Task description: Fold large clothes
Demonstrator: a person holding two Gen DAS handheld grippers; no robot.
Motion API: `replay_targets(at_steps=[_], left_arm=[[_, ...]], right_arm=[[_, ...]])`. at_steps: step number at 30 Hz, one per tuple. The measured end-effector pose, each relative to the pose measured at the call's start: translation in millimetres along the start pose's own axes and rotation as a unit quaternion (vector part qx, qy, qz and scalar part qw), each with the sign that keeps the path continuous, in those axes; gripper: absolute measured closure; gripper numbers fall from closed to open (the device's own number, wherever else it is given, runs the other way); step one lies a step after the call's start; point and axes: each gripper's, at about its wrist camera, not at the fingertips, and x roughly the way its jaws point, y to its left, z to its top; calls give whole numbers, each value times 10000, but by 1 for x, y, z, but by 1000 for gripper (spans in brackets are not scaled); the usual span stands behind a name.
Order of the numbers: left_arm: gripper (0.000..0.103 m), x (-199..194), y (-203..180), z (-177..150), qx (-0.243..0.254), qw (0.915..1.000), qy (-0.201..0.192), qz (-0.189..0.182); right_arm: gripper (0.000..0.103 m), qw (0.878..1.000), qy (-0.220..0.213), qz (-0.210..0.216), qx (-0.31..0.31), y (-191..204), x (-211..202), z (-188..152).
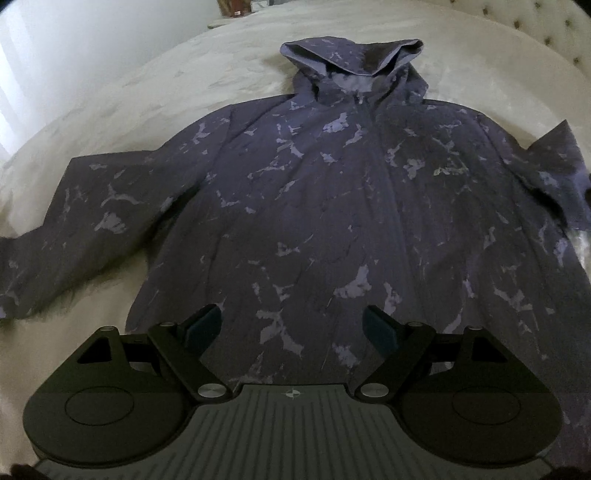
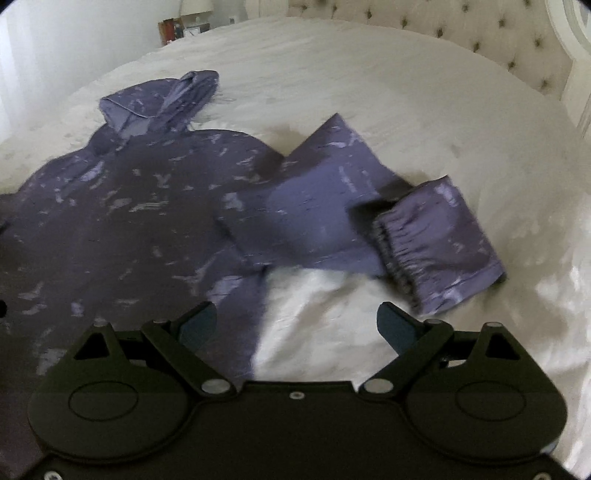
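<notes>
A: Purple patterned hooded jacket (image 1: pixel 314 206) lies front-up and spread flat on the white bed (image 2: pixel 369 92), hood (image 1: pixel 351 62) toward the headboard (image 2: pixel 461 33). No body fold yet.

B: Sleeves?

A: Right sleeve (image 2: pixel 332 206) is bent back on itself beside the jacket; the other lies out straight. All folds are left to you.

B: Grippers?

A: Your left gripper (image 1: pixel 291 325) hangs over the jacket hem, right gripper (image 2: pixel 295 321) at its edge; both jaws apart, nothing held.

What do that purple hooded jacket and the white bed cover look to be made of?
The purple patterned hooded jacket looks like thin woven synthetic, perhaps nylon: fine creases, a faint sheen, an elastic cuff. The white bed cover seems plush, slightly glossy fabric, though blur leaves that uncertain.
</notes>
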Motion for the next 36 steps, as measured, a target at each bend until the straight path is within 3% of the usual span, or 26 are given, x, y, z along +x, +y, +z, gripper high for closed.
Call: replay_targets(at_steps=[4, 8, 12, 17, 22, 23, 26, 28, 29, 32, 36], left_arm=[[20, 15, -4, 3, 56, 10000, 68, 25], [19, 35, -6, 0, 81, 9996, 277, -63], [12, 45, -6, -6, 137, 9997, 189, -41], [0, 51, -7, -8, 240, 9997, 102, 37], [0, 55, -2, -8, 217, 9997, 74, -115], [0, 55, -2, -8, 255, 9996, 57, -132], [1, 51, 1, -8, 311, 9992, 25, -243], [8, 47, 4, -7, 333, 9989, -1, -325], [16, 42, 7, -7, 356, 9987, -33, -362], [17, 28, 20, -4, 392, 9977, -188, -523], [17, 13, 48, 4, 219, 9978, -452, -437]], right_arm=[[14, 9992, -91, -339, -201, -18, 7, 1], [24, 9974, -63, -680, -227, -43, 16, 2], [35, 9963, -19, -853, -59, -66, 28, 1], [36, 9971, -111, -746, 94, -75, 42, 2], [37, 9957, -137, -900, -146, -66, 59, 3], [40, 9956, -91, -920, -141, -67, 64, 4], [78, 9980, -8, -630, 46, -78, 67, 5], [82, 9982, -13, -448, 404, -88, 61, 10], [84, 9979, -33, -444, 480, -90, 55, 13], [87, 9976, -140, -508, 459, -89, 33, 28], [88, 9959, -281, -397, 762, -85, 0, 60]])
